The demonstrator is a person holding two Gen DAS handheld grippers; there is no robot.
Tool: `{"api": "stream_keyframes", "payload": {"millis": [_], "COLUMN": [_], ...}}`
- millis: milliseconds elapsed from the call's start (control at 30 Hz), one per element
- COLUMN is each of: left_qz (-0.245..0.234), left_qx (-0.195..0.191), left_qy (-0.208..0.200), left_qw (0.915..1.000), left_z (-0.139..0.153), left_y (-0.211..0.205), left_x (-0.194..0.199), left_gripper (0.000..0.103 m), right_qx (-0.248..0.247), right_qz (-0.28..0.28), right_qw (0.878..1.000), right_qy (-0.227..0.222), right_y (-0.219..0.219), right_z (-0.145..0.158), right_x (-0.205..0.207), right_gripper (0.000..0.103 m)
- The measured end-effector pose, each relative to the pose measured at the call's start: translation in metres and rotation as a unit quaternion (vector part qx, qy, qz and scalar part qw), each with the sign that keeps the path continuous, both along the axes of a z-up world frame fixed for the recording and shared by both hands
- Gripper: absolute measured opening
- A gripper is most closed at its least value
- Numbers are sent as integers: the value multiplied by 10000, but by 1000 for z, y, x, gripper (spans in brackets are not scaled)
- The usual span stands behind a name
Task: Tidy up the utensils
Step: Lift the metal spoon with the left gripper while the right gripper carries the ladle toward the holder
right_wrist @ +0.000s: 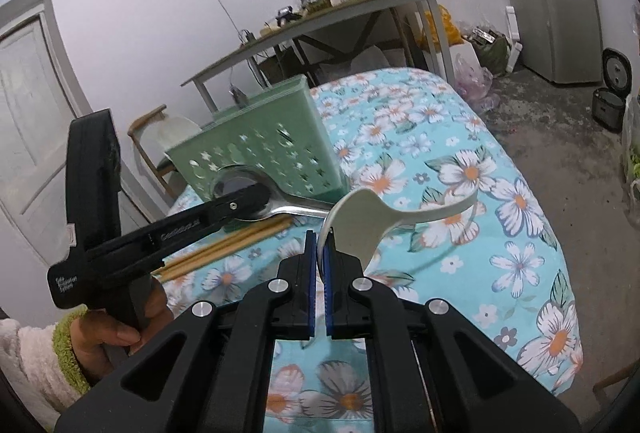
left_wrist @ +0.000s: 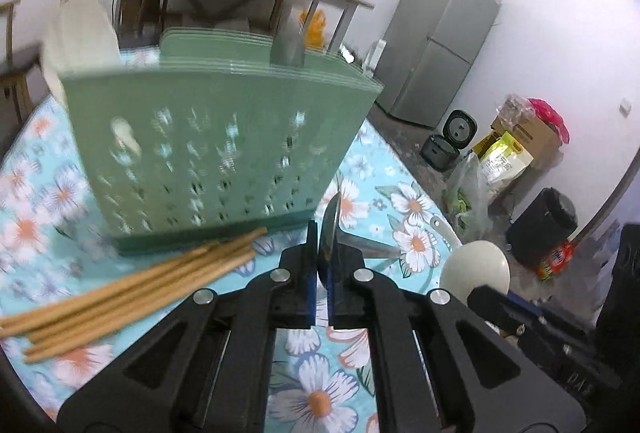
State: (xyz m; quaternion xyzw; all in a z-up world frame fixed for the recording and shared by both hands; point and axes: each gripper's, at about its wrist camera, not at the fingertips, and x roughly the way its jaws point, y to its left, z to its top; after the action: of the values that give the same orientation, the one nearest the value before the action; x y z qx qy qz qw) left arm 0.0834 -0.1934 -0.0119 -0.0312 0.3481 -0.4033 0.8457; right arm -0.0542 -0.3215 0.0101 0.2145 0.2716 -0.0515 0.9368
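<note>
Nearest, left gripper clamped on a metal spoon, right gripper clamped on a white spoon by its bowl (handle sticking out rightward). Just beyond, wooden chopsticks lying on the flowered tablecloth, touching the foot of the green utensil basket near the table's left edge. Farther off: grey desk against the white wall, fridge, rice cooker on the floor.

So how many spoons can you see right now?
2. A metal spoon is clamped in the left gripper, a white spoon in the right gripper. The green basket holds blurred utensils, so more spoons may be hidden there.
</note>
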Motion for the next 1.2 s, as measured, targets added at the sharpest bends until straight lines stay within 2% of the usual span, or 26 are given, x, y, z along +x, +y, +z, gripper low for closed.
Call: {"api": "stream_keyframes", "payload": {"millis": [233, 367, 567, 667, 767, 833, 1000, 1100, 1200], "left_qz": [97, 211, 610, 796, 872, 854, 785, 648, 518], "left_qx": [-182, -261, -130, 68, 431, 676, 1423, 1659, 1744], "left_qy": [-866, -1432, -1957, -2197, -2530, -2635, -2933, -2868, -2727], "left_qw": [9960, 9891, 9787, 9723, 9626, 9585, 9421, 9413, 9447], "left_z": [46, 80, 121, 136, 154, 159, 163, 157, 147], "left_y": [38, 68, 111, 135, 152, 155, 151, 143, 135], "left_x": [-13, -15, -6, 0, 5, 9, 20, 27, 35], "left_gripper": [3, 3, 3, 3, 3, 3, 3, 3, 3], "right_qx": [-130, -143, 1, 62, 152, 272, 772, 1125, 1424], "right_qz": [114, 205, 400, 530, 683, 815, 1219, 1451, 1597], "right_qw": [9993, 9979, 9946, 9925, 9896, 9870, 9775, 9712, 9661], "right_qy": [-321, -600, -954, -1101, -1255, -1358, -1536, -1520, -1445], "right_y": [15, 20, 19, 16, 15, 13, 2, -4, -10], "right_z": [29, 51, 73, 84, 98, 105, 122, 124, 123], "right_x": [-6, -10, -9, -3, 6, 13, 30, 42, 55], "right_gripper": [3, 3, 3, 3, 3, 3, 3, 3, 3]}}
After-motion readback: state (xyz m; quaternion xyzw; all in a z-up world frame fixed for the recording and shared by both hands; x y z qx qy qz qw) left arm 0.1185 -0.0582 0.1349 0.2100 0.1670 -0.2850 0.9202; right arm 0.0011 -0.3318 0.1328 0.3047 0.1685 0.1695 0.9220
